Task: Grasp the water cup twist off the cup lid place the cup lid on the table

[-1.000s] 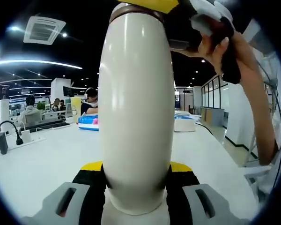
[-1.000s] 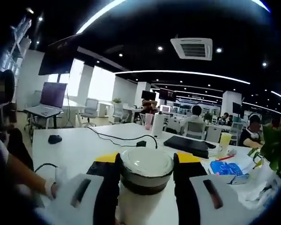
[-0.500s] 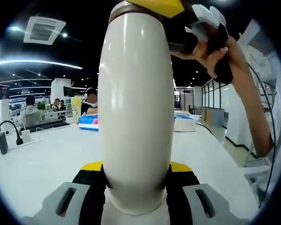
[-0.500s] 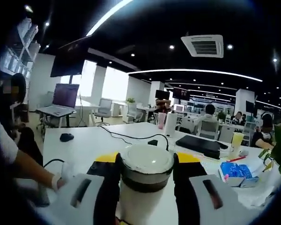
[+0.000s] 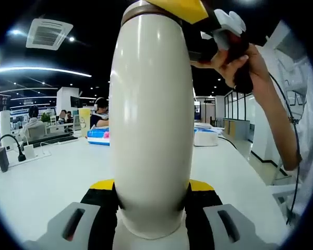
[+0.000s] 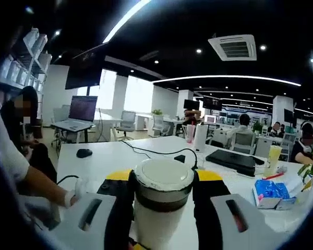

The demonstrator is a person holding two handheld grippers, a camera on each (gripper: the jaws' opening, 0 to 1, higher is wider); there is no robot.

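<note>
- The left gripper (image 5: 151,194) has its 2 jaws clamped around the lower body of the tall cream-coloured water cup (image 5: 151,120), held upright above the white table (image 5: 47,182).
- The right gripper (image 6: 163,183) pinches the cup's round white lid (image 6: 163,174) from both sides.
- A person's hand (image 5: 240,60) holds the right gripper's handle.

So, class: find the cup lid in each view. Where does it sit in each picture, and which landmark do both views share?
Left gripper view: the cup lid is a brown band at the top centre, capping the water cup, with the right tool on it.
Right gripper view: the lid sits low in the centre, between that tool's yellow-tipped jaws.
Shared landmark: the blue packet on the white table.
</note>
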